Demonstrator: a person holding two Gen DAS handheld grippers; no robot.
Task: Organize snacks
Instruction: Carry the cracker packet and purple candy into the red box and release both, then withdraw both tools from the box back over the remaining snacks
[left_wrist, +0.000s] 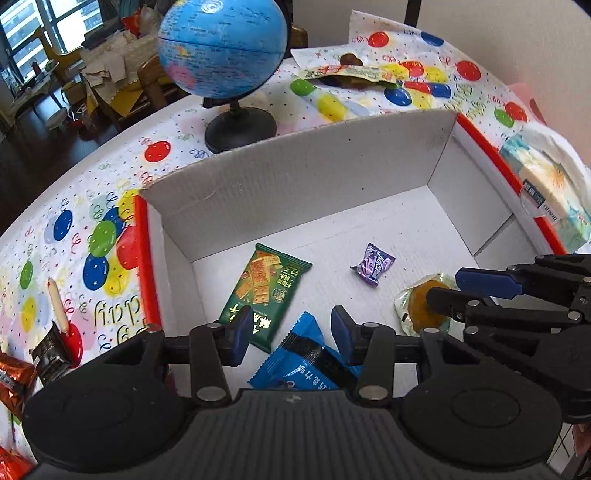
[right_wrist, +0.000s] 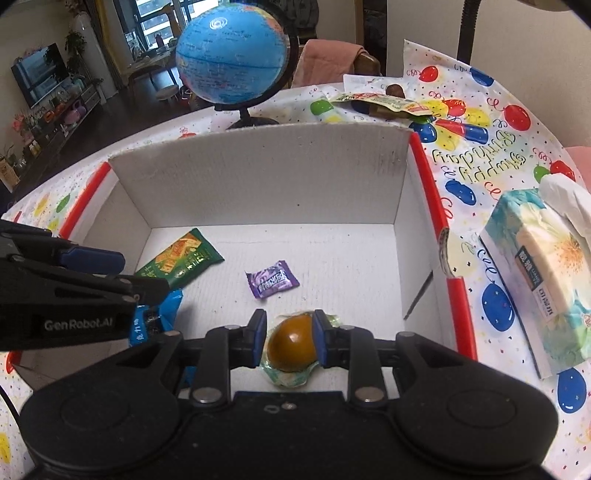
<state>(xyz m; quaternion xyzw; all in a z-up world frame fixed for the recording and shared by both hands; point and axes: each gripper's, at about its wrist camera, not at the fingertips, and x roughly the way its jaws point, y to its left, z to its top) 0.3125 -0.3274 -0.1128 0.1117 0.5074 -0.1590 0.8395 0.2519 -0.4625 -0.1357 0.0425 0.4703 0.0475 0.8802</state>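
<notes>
A white cardboard box (left_wrist: 295, 177) with red-edged sides holds the snacks. On its floor lie a green cracker packet (left_wrist: 264, 291), a purple candy (left_wrist: 372, 265), a blue packet (left_wrist: 299, 363) and a brown egg in a clear wrapper (right_wrist: 291, 347). My left gripper (left_wrist: 290, 332) is open above the blue packet, with bare box floor showing between its left pad and the packet's edge. My right gripper (right_wrist: 289, 338) is low in the box and open, its pads close on either side of the egg, which rests on the floor.
A blue globe (left_wrist: 221, 48) on a black stand is behind the box. A tissue pack (right_wrist: 535, 277) lies to the right. Loose snack packets (left_wrist: 48, 350) sit on the balloon tablecloth (left_wrist: 92, 221) to the left, and a flat packet (left_wrist: 347, 72) lies at the back.
</notes>
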